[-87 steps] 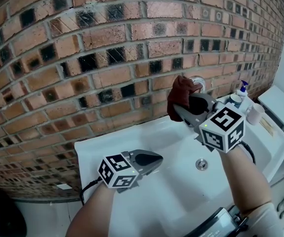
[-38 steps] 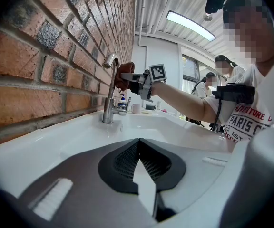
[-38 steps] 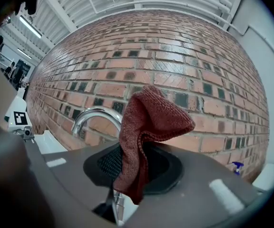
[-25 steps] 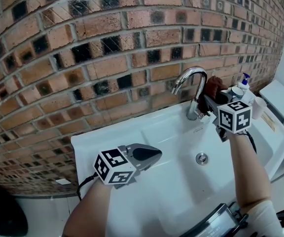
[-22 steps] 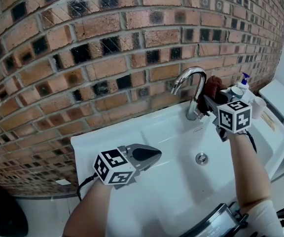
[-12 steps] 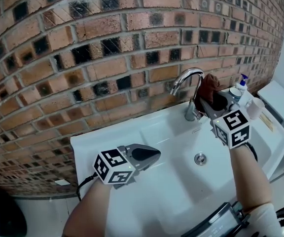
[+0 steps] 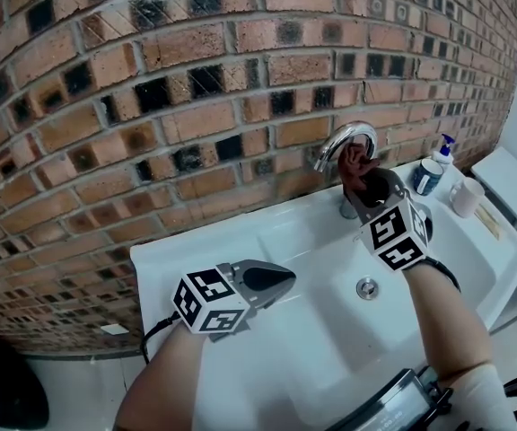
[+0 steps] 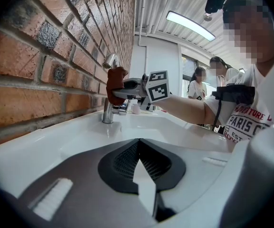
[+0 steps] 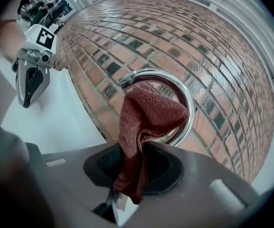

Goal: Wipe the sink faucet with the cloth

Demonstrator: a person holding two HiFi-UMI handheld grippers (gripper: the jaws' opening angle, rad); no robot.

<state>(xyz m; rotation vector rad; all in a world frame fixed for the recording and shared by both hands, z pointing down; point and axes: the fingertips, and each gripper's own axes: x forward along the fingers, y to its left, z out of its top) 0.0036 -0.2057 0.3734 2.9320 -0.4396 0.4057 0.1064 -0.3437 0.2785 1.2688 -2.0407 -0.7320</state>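
A chrome faucet [image 7: 346,138] arches over the white sink [image 7: 240,245] below the brick wall. My right gripper [image 7: 363,180] is shut on a dark red cloth [image 7: 354,162], which is pressed against the faucet's neck under the curve of the spout. In the right gripper view the cloth [image 9: 145,120] stands up between the jaws, with the faucet's chrome arc [image 9: 188,109] right behind it. My left gripper [image 7: 281,279] hovers shut and empty over the sink's left rim, well apart from the faucet. From the left gripper view, the cloth [image 8: 114,83] hangs beside the faucet [image 8: 108,63].
A soap pump bottle [image 7: 438,163] and a white cup [image 7: 464,197] stand on the sink's right ledge. The drain [image 7: 366,287] lies in the basin below my right forearm. The brick wall [image 7: 196,79] rises directly behind the faucet. People stand far off in the left gripper view.
My right gripper has carried the cloth from the faucet's right side leftward, in under the spout against the neck. The left gripper has stayed put.
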